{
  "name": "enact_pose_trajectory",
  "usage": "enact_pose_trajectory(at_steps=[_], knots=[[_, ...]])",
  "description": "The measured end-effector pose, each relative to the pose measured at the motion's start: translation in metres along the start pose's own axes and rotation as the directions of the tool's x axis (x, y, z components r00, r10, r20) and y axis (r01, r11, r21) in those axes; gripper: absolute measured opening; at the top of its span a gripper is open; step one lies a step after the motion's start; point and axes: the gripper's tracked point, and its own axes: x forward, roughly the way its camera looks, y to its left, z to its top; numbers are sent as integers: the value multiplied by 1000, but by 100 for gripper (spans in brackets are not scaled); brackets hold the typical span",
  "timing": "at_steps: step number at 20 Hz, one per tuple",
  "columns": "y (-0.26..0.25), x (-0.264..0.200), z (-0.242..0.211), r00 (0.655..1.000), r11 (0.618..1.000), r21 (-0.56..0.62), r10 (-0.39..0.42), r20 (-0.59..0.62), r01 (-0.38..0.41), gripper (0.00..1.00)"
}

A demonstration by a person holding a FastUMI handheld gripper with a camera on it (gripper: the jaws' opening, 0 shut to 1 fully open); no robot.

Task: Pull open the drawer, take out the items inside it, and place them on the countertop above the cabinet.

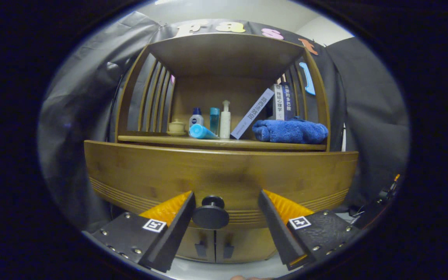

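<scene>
A wooden cabinet faces me, its closed drawer front spanning the width. A round black knob sticks out of the drawer's lower middle. My gripper is open, and the knob sits between the two fingers, nearer the left one, with neither finger touching it. The drawer's inside is hidden. Above the drawer runs the countertop, under a wooden shelf hood.
On the countertop stand a small lidded cup, several bottles, a lying blue tube, leaning books and a folded blue towel. Two lower cabinet doors sit under the drawer. Black cloth hangs on both sides.
</scene>
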Motion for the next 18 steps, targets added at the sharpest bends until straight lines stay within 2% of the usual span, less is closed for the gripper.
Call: enact_pose_trajectory(at_steps=[6,11,18], knots=[[7,40,-5,997,994,-110,0,79,9,99],[9,58,-7,996,999,-46,-4,92,9,99],[11,83,-6,989,999,-52,-7,145,15,99]])
